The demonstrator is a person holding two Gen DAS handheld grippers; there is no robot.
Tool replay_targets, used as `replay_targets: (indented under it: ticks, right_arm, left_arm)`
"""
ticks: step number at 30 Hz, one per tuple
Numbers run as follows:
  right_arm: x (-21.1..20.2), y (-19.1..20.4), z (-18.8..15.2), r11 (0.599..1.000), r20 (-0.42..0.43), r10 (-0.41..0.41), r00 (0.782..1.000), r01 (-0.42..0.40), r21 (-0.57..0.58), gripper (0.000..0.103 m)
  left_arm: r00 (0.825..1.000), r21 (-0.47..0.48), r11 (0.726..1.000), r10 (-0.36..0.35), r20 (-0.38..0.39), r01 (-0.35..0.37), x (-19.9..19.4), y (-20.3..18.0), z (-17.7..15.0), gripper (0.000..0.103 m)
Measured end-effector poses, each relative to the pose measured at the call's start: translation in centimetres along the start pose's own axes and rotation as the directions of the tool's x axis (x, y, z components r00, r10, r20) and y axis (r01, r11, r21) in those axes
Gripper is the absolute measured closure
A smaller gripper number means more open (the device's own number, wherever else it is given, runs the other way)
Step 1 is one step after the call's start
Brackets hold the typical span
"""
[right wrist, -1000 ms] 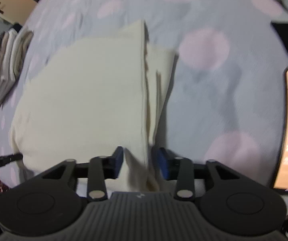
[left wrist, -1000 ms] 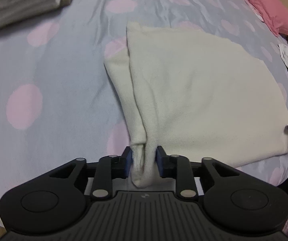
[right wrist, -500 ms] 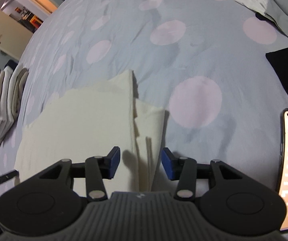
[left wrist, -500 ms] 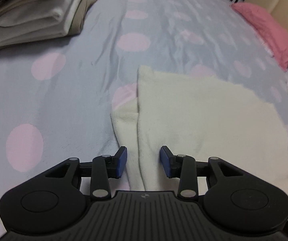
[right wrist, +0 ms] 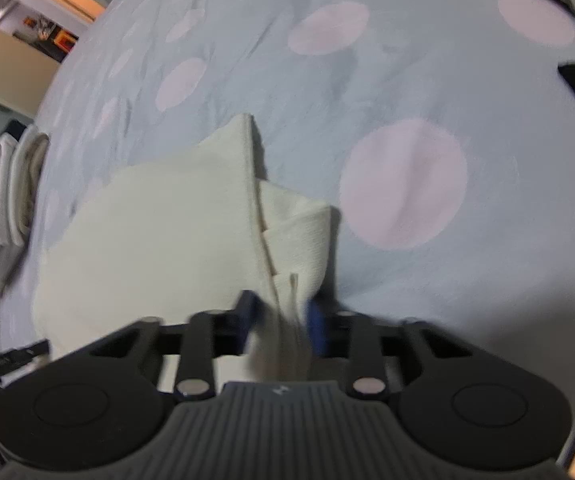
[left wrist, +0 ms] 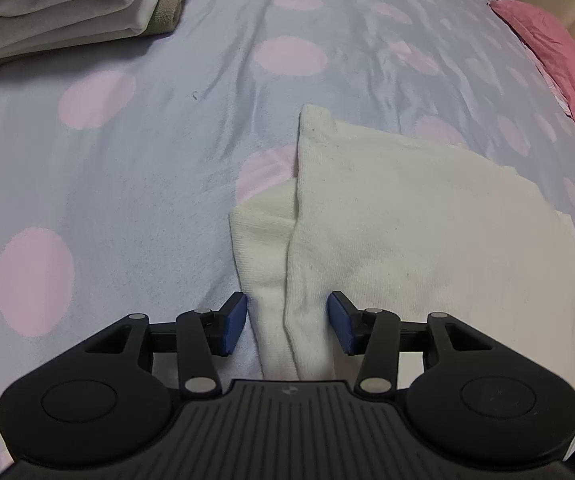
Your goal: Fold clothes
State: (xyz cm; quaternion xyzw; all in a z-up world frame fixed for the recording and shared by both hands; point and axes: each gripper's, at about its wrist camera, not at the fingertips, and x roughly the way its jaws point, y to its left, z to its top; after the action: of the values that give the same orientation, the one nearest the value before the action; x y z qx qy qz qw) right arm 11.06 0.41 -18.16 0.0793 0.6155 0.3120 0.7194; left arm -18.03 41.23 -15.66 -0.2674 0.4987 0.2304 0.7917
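Cream garment (left wrist: 407, 232) lies folded between the spread left tool (left wrist: 286, 322); blurred right tool (right wrist: 281, 318) unclear; no writing readable

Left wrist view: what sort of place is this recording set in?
Most likely a bedroom: a polka-dot bedsheet, a pink pillow by a padded headboard, and a stack of folded clothes.

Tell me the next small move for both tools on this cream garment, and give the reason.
Probably close the left tool on the cream garment. Its pads stand open on either side of the near folded edge, gripping nothing. The right tool, though blurred, looks nearly closed on the opposite near edge. With both ends held, the edge could be lifted for the next fold on the dotted sheet.
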Motion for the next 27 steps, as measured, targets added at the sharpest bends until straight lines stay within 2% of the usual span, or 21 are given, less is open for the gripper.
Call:
replay_targets:
  ticks: [4,10,16,20,24,27]
  right_arm:
    - [-1.0,0.4,-0.2,1.000,0.024,0.020,1.000,-0.020,0.009,0.086]
    - [-4.6,3.5,-0.3,0.987,0.041,0.154,0.987,-0.156,0.034,0.087]
    - [-7.3,9.6,-0.4,0.975,0.035,0.222,0.974,-0.222,0.003,0.087]
    - [-8.2,15.0,-0.6,0.967,0.018,0.245,0.969,-0.244,-0.071,0.087]
    - [-7.1,20.9,-1.3,0.953,-0.017,0.268,0.963,-0.267,-0.143,0.087]
    - [-4.5,24.6,-2.1,0.949,-0.044,0.260,0.965,-0.264,-0.173,0.088]
  left_arm:
    - [0.999,0.012,1.000,-0.010,0.035,0.010,-1.3,-0.3,0.0,0.067]
    - [0.996,0.031,0.999,-0.026,0.088,0.023,-3.3,-0.8,0.0,0.069]
    - [0.991,0.035,0.999,-0.043,0.129,0.039,-5.0,-0.9,0.1,0.069]
    - [0.987,0.029,0.998,-0.056,0.150,0.052,-5.9,-0.7,0.2,0.069]
    - [0.983,0.025,0.998,-0.065,0.171,0.062,-6.8,-0.5,0.2,0.069]
    - [0.983,0.014,0.999,-0.049,0.177,0.048,-7.1,0.2,0.3,0.069]
